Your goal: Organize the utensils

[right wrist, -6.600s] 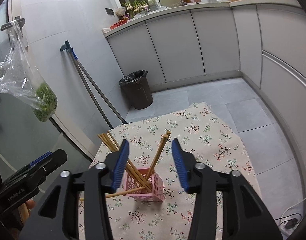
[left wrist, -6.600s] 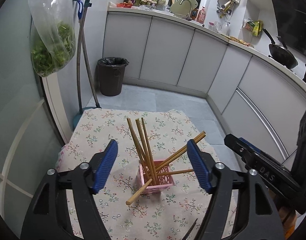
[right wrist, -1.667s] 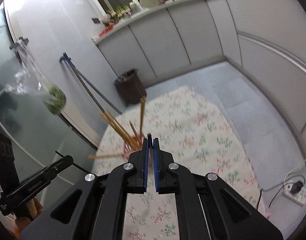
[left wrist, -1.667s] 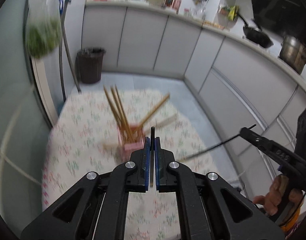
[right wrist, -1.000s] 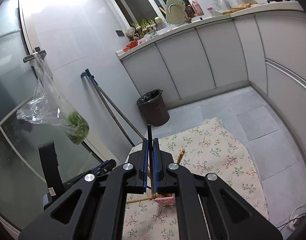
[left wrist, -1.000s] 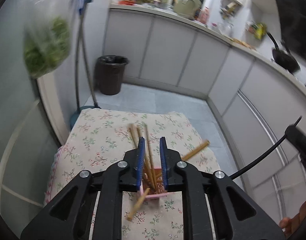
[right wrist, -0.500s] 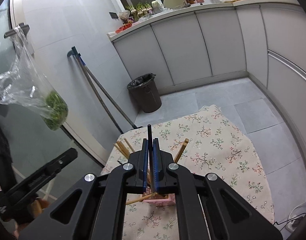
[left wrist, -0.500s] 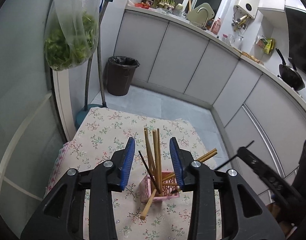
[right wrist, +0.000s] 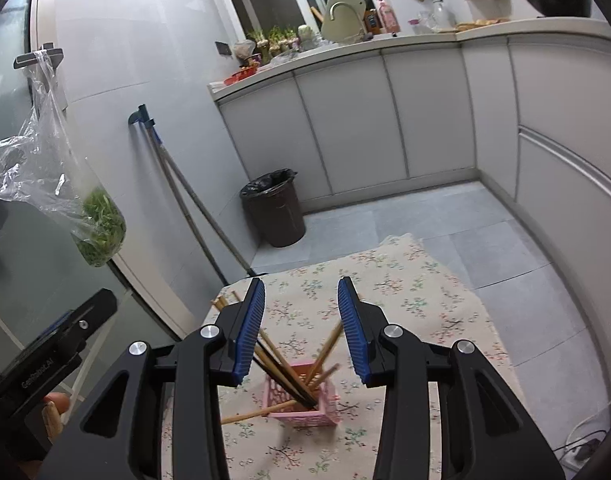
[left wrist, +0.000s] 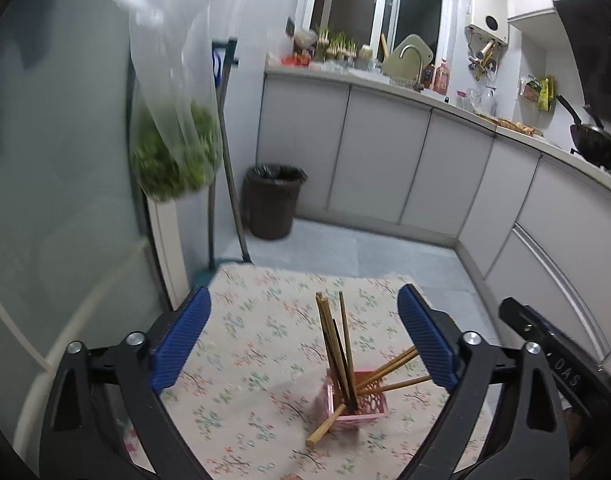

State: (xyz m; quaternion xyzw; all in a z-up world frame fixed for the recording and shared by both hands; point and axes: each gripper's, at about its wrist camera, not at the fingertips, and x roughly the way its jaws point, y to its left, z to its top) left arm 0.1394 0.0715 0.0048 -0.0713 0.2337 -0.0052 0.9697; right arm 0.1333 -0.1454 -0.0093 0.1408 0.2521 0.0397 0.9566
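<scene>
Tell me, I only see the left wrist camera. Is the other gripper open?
Observer: Yes. The right gripper is open, holds nothing, and points toward the pink basket.
Operator: What's the veggie bag hanging from?
Observer: In the right wrist view, the bag hangs from a door handle.
Operator: Is anything on the floor?
Observer: A white power strip lies on the floor, to the right.
</scene>
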